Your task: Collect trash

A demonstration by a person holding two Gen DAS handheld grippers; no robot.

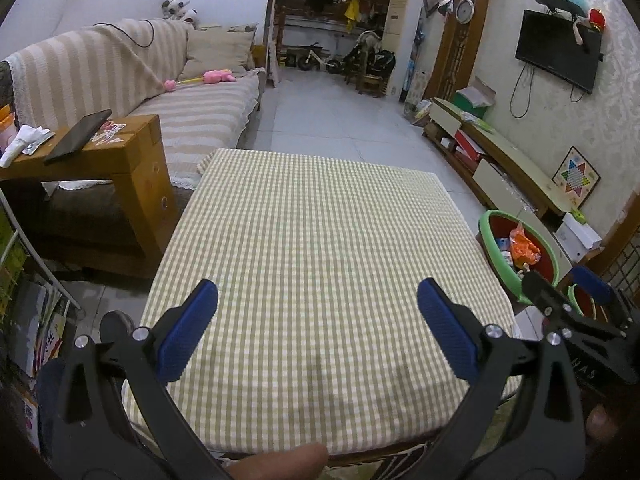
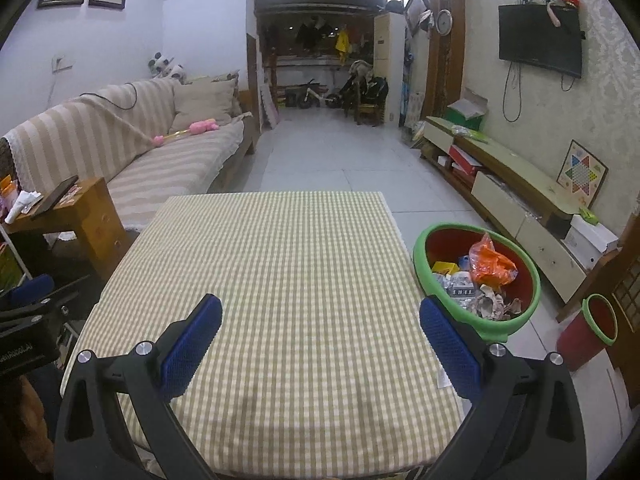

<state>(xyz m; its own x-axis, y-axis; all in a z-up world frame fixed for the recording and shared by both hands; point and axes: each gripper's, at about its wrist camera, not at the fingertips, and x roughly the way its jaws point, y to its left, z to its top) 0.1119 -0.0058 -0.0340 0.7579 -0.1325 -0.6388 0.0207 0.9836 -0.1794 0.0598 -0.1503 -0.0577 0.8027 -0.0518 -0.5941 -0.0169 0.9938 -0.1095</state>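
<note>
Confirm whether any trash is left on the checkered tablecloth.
No; the checkered tablecloth lies bare, and the wrappers sit in the green-rimmed bin beside it.

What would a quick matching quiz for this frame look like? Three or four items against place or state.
Items:
1. trash bin
2. tablet
3. pink toy
4. right gripper

Place or state:
A. on the sofa
B. open, holding nothing
C. on the floor right of the table, holding wrappers
D. on the wooden side table

Pairs: 1-C, 2-D, 3-A, 4-B
</note>
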